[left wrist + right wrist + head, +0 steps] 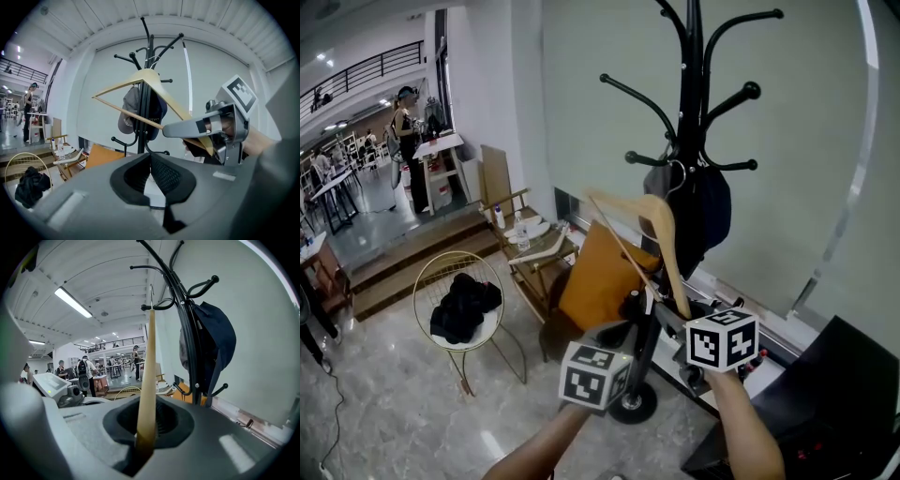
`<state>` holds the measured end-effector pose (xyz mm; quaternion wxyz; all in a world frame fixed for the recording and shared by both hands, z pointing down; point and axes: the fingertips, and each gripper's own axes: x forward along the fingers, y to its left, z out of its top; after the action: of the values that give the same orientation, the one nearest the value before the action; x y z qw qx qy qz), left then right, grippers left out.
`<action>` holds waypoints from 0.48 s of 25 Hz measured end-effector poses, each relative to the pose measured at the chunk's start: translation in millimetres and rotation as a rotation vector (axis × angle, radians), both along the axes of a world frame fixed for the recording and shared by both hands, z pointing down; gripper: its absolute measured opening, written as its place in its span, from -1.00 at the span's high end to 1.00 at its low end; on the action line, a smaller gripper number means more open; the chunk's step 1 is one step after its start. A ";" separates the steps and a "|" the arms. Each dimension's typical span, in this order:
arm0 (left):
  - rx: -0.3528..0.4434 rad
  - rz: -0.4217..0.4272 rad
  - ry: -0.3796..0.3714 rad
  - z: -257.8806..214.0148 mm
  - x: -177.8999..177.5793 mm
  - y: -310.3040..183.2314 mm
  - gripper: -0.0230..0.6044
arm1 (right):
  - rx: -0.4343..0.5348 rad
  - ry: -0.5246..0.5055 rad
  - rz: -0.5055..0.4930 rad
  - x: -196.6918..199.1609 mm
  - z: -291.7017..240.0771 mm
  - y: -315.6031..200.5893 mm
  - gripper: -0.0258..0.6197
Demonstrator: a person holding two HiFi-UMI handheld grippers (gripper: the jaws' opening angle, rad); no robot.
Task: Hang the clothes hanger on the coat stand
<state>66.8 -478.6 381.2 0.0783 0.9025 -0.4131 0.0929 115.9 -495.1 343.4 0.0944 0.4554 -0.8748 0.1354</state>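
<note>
The black coat stand [691, 141] rises in front of a pale blind, with a grey cap and a navy cap [712, 211] hanging on it. My right gripper [675, 314] is shut on one lower end of the wooden hanger [661, 234] and holds it up against the stand. The hanger's wire hook [675, 173] is level with a lower arm; I cannot tell whether it rests on it. In the right gripper view the hanger [147, 380] runs edge-on out of the right gripper [147, 427], its hook [151, 294] beside an arm tip. My left gripper [150, 157] is shut and empty, just left of the right one.
A gold wire chair [427, 281] with black clothes on it stands at the left. A wooden side table [534, 248] with bottles and an orange seat [600, 277] stand close to the stand's base. A black object [825, 403] lies at lower right. People stand far back.
</note>
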 end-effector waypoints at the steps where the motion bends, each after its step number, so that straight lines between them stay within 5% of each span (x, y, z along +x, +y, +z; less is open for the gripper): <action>1: -0.001 0.001 0.002 -0.6 1.2 -1.0 0.91 | 0.001 0.002 -0.001 1.0 -1.7 -1.7 0.81; 12: 0.017 -0.021 0.003 -6.9 4.1 -23.6 0.91 | -0.011 0.042 -0.010 12.3 -5.9 -41.2 0.81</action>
<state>70.9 -502.2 374.3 0.0720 0.8990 -0.4231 0.0873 128.2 -536.3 337.5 0.1161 0.4535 -0.8740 0.1302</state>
